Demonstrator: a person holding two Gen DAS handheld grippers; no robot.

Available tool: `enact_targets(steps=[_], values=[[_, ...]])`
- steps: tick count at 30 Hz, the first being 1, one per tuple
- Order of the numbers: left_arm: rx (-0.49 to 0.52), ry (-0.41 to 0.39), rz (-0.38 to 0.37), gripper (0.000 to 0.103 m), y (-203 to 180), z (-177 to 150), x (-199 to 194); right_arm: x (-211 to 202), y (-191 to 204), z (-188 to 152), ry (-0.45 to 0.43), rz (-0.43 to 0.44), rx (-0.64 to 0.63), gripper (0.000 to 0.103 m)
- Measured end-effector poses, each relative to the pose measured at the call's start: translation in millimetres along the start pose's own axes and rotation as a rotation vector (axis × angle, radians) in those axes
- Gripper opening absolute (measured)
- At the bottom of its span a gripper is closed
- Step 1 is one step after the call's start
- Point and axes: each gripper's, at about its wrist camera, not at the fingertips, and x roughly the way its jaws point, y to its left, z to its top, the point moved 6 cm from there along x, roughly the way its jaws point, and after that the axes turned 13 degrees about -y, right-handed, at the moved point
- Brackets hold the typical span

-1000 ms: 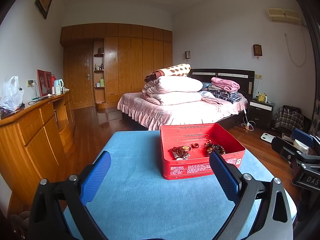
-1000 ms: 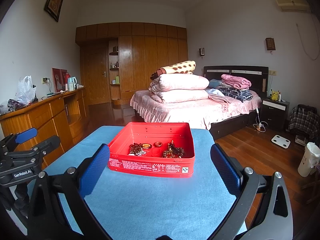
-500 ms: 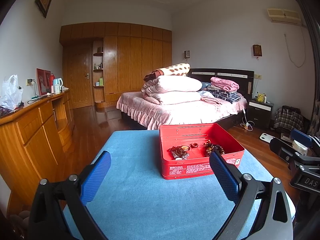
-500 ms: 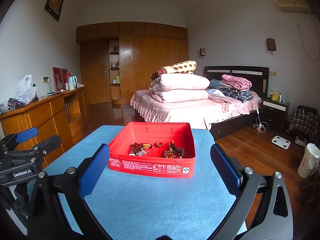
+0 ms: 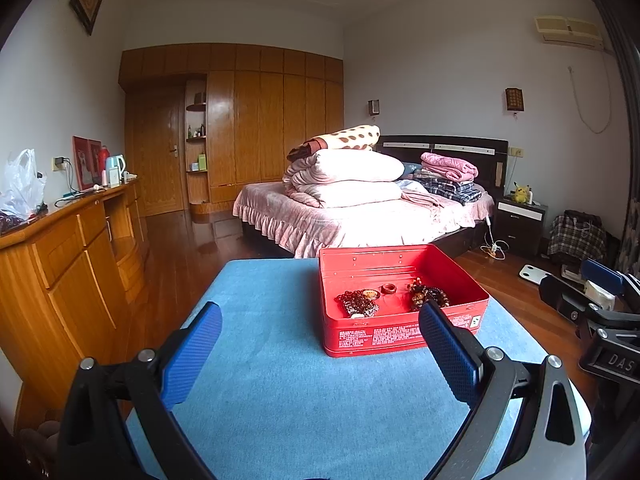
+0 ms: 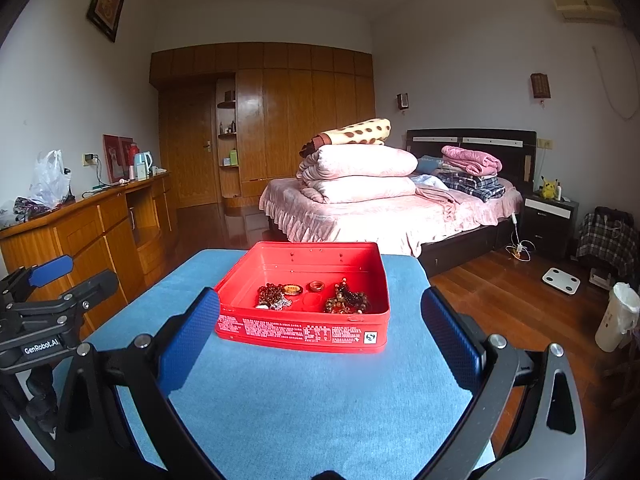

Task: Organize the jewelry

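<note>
Both the left gripper (image 5: 320, 344) and the right gripper (image 6: 320, 328) hang wide open and empty above the blue table (image 6: 300, 400), short of the red tin (image 6: 304, 332). The jewelry (image 6: 314, 298) lies inside it: beads, a ring, a pendant. This fits sorting about to start or already finished.

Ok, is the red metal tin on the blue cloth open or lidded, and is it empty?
Open, not empty: the red metal tin shows no lid, and beaded bracelets and a small ring lie on its floor.
</note>
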Motion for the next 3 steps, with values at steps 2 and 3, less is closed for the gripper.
enact_targets(steps=[2,3], values=[[-0.001,0.001,0.003,0.097,0.1,0.1,0.8,0.2,-0.5,-0.4,0.000,0.001,0.000,0.098],[-0.001,0.001,0.005,0.097,0.3,0.1,0.9,0.1,-0.9,-0.5,0.001,0.001,0.000,0.098]])
